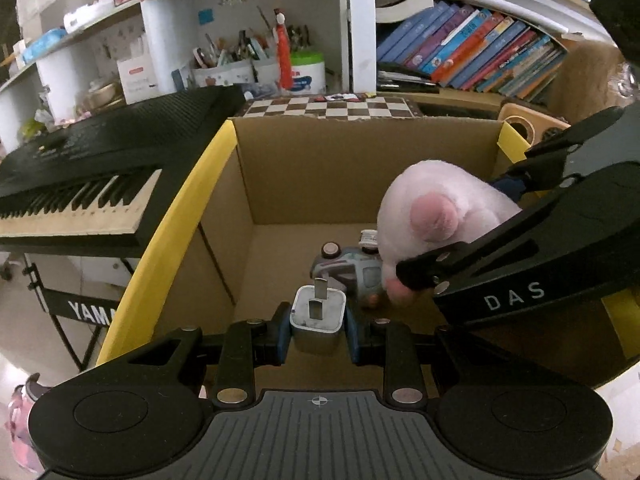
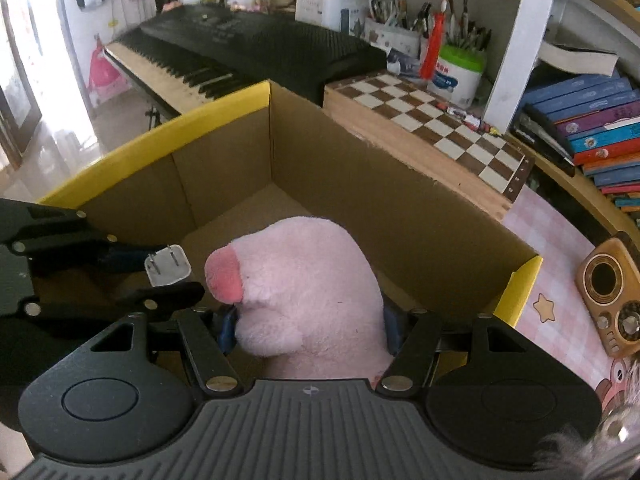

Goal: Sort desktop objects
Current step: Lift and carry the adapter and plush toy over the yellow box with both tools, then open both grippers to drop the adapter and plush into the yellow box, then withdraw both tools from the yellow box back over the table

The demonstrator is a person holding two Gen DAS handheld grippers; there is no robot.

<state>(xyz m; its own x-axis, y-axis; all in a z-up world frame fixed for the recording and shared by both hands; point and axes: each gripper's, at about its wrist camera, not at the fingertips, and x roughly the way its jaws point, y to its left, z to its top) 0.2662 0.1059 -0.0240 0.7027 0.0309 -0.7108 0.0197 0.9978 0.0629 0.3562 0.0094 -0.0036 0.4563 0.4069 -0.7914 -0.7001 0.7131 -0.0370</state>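
Left tool (image 1: 319, 334) grips a white charger plug (image 1: 318, 318), prongs up, over the near part of the open cardboard box (image 1: 320, 176). Right tool (image 2: 310, 330) clamps a pink plush toy (image 2: 308, 292) above the box, just right of the plug; a toy car (image 1: 352, 274) lies on the box floor.

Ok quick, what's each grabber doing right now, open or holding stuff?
Left gripper: closed on the white plug adapter, above the cardboard box.
Right gripper: closed on the pink plush toy, above the same box.
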